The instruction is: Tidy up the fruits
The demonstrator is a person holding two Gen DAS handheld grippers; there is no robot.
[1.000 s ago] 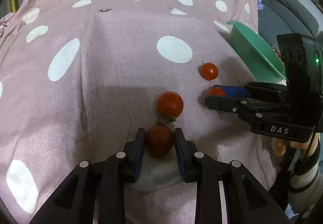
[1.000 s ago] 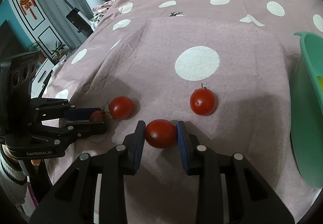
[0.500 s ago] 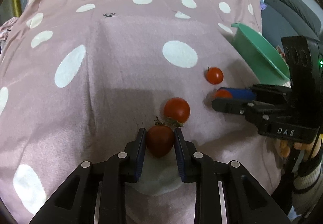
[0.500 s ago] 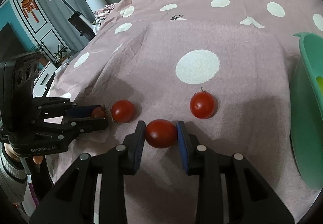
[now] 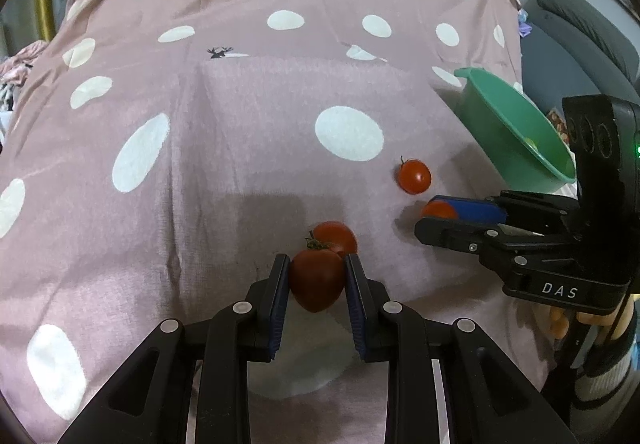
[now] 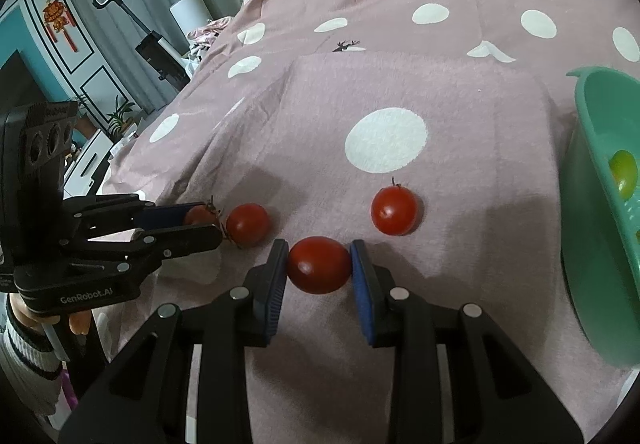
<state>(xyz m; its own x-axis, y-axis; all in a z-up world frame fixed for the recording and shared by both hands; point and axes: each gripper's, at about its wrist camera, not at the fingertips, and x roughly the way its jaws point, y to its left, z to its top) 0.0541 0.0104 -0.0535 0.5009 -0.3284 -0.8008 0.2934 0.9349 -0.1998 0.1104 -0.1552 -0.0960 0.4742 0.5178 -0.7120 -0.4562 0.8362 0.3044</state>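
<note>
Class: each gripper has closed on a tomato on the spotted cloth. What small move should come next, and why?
Probably lift the right gripper slightly and carry its tomato toward the green basin. Its pads press the fruit on both sides, and the basin stands just to its right. The left gripper, clamped on the stemmed tomato, could follow.

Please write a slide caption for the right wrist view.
Right claw grips a tomato beside the green basin; two tomatoes lie loose.
</note>
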